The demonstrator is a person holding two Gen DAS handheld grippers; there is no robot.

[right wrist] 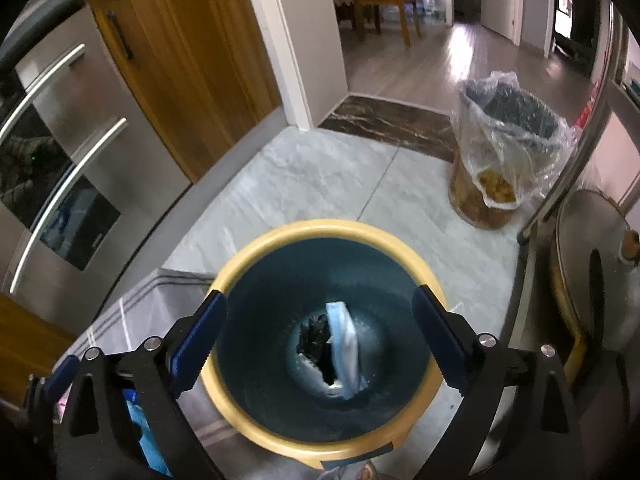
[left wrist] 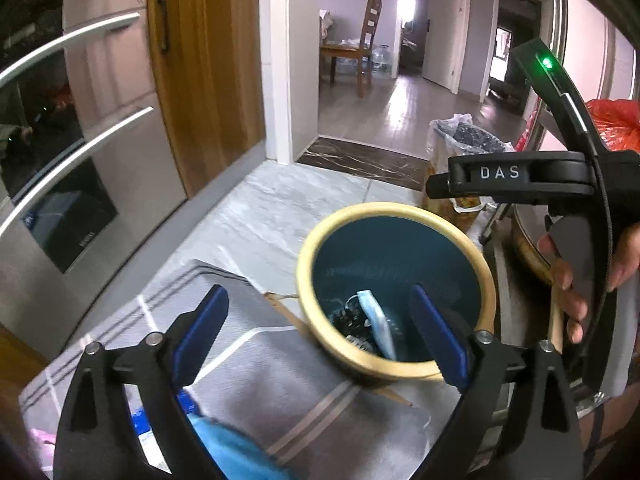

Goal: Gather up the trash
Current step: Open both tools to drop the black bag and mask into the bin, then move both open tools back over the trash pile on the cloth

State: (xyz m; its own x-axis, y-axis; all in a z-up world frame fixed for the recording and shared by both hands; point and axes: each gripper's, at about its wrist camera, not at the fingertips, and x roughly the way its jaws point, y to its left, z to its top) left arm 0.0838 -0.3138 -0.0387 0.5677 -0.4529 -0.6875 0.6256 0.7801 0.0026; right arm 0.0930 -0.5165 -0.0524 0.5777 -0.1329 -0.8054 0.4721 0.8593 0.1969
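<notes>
A kitchen floor of grey marbled tile point(right wrist: 304, 184) is seen, with a steel fridge point(right wrist: 68, 168) and a wooden door point(right wrist: 188, 60) at the left and a doorway to a dining room beyond. A grey striped rug point(left wrist: 248, 380) is laid beside the bin.

The bin point(right wrist: 256, 428), teal inside with a yellow rim, is taken as the landmark. Behind it and to the right, well apart, a second bin lined with a clear bag point(right wrist: 504, 152) is seen. At the bottom of the teal bin a pale blue-white packet point(right wrist: 344, 348) is propped on edge next to a dark crumpled scrap point(right wrist: 314, 340).

The packet is judged light, thin and floppy, likely slick; it would be best pinched across its upper edge. The dark scrap is judged soft and crushable, to be taken anywhere. Something blue point(left wrist: 224, 444) is glimpsed on the rug near the bin, too blurred to name.

The right gripper point(right wrist: 320, 340) is held directly above the bin mouth, jaws spread wide, nothing between them; the trash lies far below. The left gripper point(left wrist: 320, 332) is held over the bin's near-left rim, likewise wide open and empty. The hand point(left wrist: 576, 276) holding the right gripper is seen to the right of the bin.
</notes>
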